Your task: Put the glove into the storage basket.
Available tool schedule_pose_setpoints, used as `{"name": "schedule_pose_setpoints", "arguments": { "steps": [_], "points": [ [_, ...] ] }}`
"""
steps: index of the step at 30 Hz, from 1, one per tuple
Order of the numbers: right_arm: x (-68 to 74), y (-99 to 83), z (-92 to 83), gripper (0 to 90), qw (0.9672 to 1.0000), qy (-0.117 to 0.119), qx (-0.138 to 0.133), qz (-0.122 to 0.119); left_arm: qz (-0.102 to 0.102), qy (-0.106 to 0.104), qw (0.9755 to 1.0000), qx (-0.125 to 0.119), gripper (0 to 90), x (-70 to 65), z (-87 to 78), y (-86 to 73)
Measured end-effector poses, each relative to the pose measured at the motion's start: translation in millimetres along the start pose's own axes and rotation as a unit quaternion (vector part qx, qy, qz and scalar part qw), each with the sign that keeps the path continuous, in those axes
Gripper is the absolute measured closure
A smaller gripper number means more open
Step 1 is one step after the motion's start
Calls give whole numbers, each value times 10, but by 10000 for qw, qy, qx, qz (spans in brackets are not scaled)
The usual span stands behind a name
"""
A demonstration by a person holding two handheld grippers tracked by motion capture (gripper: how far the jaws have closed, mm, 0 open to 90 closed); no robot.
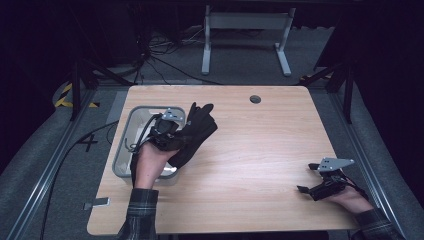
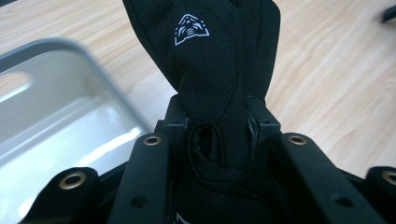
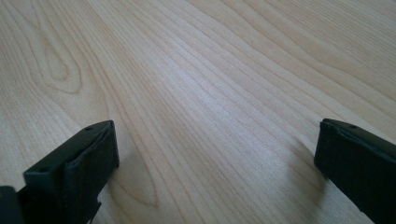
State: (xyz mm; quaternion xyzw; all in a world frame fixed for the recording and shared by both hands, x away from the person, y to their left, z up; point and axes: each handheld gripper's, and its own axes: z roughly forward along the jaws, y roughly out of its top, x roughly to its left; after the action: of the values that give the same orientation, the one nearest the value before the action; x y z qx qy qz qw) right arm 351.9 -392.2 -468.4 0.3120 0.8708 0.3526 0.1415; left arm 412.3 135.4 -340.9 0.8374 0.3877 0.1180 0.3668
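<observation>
Presently the left gripper (image 2: 219,135) is clamped on the cuff of a soft black knitted glove (image 2: 219,60) with a white triangular emblem, held just above the pale wood-grain table (image 1: 260,150) at the rim of the shallow grey metal tray (image 1: 131,116). Judged light, limp and non-fragile; the ribbed cuff offers the firmest hold. The right gripper (image 3: 215,154), well apart, stands wide with nothing between its 2 jaws.

I can't see the black glove's (image 2: 219,60) finger ends; the picture's top cuts them off. The metal tray (image 2: 56,116) looks blurry.
</observation>
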Motion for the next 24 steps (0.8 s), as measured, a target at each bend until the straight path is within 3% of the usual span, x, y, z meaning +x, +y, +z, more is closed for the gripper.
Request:
{"name": "schedule_pose_setpoints", "arguments": {
  "steps": [6, 14, 24],
  "points": [
    [0, 0, 0, 3, 10000, -1, 0, 0, -228, 272, 9994, 11, 680, 178, -96, -123],
    [0, 0, 0, 3, 10000, 1, 1, 1, -532, 606, 9967, 16, 680, 415, -162, -296],
    [-2, 0, 1, 3, 10000, -2, -4, -7, -690, 776, 9942, 293, 678, 643, -61, -428]
  ]
}}
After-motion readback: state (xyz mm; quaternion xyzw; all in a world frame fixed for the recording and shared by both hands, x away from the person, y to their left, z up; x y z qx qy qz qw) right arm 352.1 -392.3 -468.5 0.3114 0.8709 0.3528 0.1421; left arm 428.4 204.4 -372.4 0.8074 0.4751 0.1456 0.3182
